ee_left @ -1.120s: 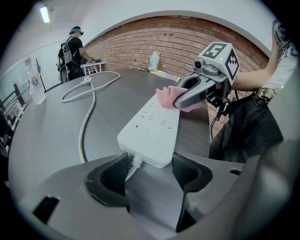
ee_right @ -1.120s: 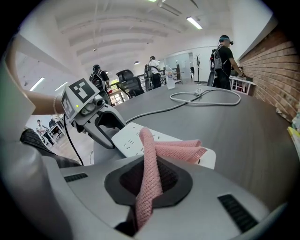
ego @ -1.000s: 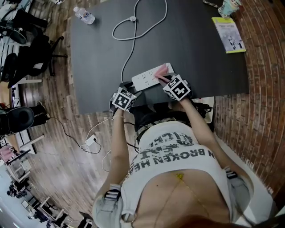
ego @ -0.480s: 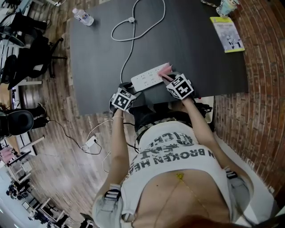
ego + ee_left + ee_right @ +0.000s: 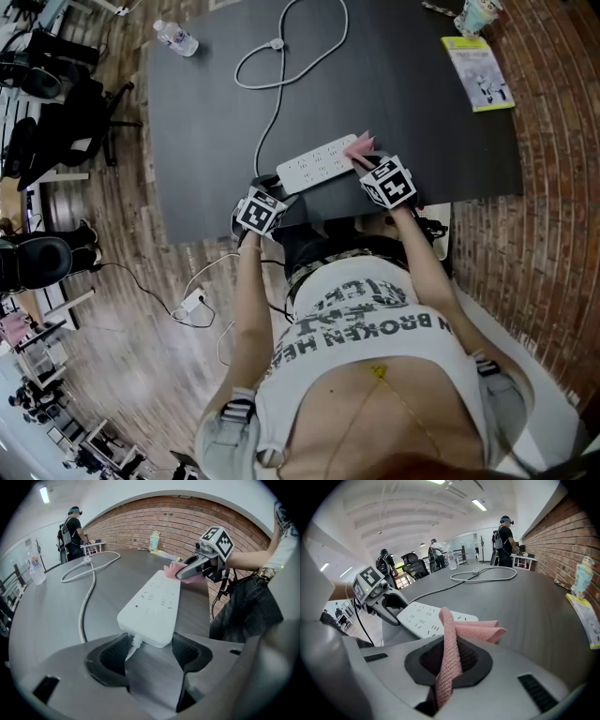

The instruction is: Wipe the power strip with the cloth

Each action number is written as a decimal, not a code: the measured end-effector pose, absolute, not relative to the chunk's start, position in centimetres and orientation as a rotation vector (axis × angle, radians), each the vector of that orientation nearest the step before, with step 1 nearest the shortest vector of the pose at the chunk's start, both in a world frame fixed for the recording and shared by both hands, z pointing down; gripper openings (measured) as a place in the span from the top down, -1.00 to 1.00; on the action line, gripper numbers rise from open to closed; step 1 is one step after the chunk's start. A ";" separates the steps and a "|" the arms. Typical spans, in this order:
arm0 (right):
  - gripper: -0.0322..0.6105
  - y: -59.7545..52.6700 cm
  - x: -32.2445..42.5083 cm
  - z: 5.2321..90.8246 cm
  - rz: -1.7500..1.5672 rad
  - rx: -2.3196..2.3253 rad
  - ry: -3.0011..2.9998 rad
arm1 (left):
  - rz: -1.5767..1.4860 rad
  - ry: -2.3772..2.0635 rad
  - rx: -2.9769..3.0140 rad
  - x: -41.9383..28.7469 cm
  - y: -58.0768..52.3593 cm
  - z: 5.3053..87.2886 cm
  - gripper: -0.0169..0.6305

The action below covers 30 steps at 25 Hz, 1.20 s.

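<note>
A white power strip [image 5: 317, 165] lies on the black table [image 5: 403, 103] near its front edge. My left gripper [image 5: 270, 186] sits at the strip's cord end. In the left gripper view the strip [image 5: 152, 604] lies between the jaw tips, and my left gripper [image 5: 149, 649] grips its sides. My right gripper [image 5: 369, 163] is shut on a pink cloth [image 5: 361, 144] at the strip's right end. In the right gripper view the cloth [image 5: 476, 631] folds out of my right gripper [image 5: 449, 662] over the strip's [image 5: 424, 617] end.
The strip's white cord [image 5: 281, 56] loops across the table's far side. A water bottle [image 5: 176, 35] lies at the far left corner, and a booklet [image 5: 482, 71] and a cup [image 5: 483, 13] at the far right. Office chairs [image 5: 56, 112] stand to the left.
My right gripper has slid the pink cloth rightward along the strip to its right end. The left gripper and the strip have stayed in place.
</note>
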State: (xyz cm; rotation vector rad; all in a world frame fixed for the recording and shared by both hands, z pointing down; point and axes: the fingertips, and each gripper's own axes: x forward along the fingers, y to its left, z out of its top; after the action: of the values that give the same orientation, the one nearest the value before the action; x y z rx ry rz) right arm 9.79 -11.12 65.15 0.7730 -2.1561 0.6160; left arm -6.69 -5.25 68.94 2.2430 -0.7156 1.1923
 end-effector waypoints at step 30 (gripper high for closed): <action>0.85 -12.2 7.8 62.7 0.554 0.796 -2.220 | 1.108 -0.883 2.344 -6.2 -5.6 65.0 0.10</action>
State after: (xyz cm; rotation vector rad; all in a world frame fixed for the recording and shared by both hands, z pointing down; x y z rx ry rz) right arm 7.78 -12.22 62.70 0.7957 -2.2204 0.5544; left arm -6.24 -5.62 65.02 2.3435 -0.8834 1.1079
